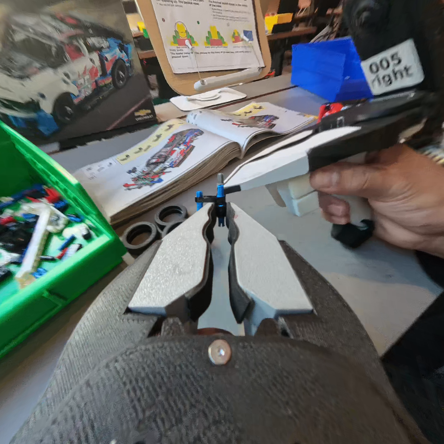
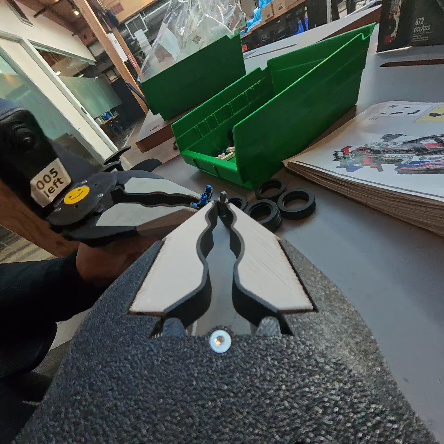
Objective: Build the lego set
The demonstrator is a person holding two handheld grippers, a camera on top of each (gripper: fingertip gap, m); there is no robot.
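At centre frame, the left gripper point(image 1: 219, 211) clamps a small black-and-blue pinned lego assembly point(image 1: 213, 200) steady while the right gripper point(image 2: 222, 204), pinching a grey axle pin point(image 2: 223, 198), aligns it for insertion.

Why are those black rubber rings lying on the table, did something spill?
Nothing looks spilled. The black rubber tyres lie loose on the grey table, beside the green plastic bin instead of inside it with the small parts. That looks like laying out, not an accident. Nothing seems broken.
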